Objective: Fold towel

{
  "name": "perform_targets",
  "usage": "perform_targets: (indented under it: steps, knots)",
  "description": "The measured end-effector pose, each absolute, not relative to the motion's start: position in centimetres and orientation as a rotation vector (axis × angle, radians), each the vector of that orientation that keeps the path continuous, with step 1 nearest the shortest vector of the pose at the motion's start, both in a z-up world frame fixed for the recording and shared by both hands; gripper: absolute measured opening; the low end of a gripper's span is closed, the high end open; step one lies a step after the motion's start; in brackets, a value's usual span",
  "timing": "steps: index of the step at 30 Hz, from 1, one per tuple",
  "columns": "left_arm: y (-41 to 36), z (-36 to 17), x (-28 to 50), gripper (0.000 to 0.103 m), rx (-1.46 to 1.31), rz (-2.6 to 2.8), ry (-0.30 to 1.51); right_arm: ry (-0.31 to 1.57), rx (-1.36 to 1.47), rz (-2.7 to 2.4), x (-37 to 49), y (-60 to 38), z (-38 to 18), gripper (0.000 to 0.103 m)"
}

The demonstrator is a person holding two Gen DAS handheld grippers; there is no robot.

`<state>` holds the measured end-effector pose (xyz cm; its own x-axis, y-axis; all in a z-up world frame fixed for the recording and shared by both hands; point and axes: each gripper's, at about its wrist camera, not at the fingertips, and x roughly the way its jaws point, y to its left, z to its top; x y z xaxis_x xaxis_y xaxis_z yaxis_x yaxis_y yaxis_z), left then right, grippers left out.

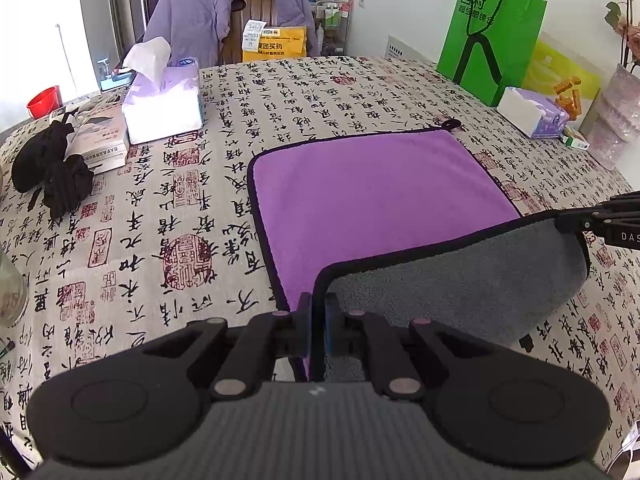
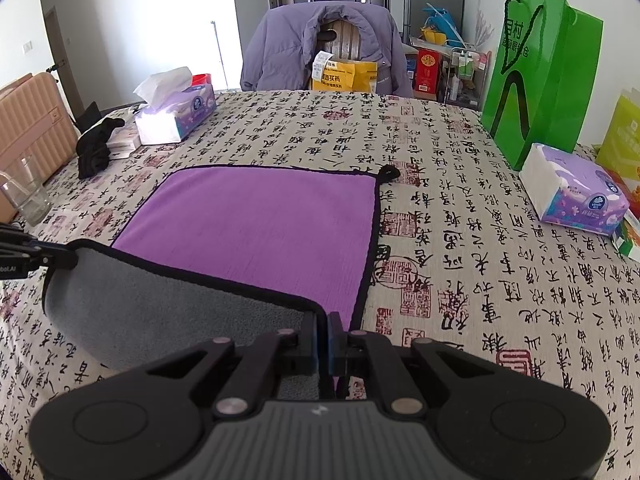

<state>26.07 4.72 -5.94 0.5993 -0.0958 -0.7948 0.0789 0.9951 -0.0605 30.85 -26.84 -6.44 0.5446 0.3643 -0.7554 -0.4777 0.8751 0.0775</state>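
A towel (image 1: 360,196), purple on top, grey underneath, with a black hem, lies on the patterned tablecloth (image 1: 160,208); it also shows in the right wrist view (image 2: 260,220). Its near edge is lifted off the table and curled over, grey side (image 1: 460,276) showing. My left gripper (image 1: 319,320) is shut on the near left corner. My right gripper (image 2: 323,336) is shut on the near right corner, and it also shows at the right edge of the left wrist view (image 1: 560,216). The far half lies flat.
A tissue box (image 1: 164,100) and black cloth (image 1: 52,168) sit at the far left. A green bag (image 1: 488,36) and a second tissue pack (image 1: 532,112) stand at the right. A glass (image 2: 24,196) is at the left. A chair with a purple jacket (image 2: 320,44) stands behind the table.
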Motion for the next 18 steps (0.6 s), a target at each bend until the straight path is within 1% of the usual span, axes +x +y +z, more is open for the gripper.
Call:
perform_targets:
  steps: [18]
  knots:
    - [5.0, -6.0, 28.1, 0.007, -0.011, -0.099, 0.92, 0.861, -0.145, 0.502, 31.6, -26.7, -6.5, 0.005]
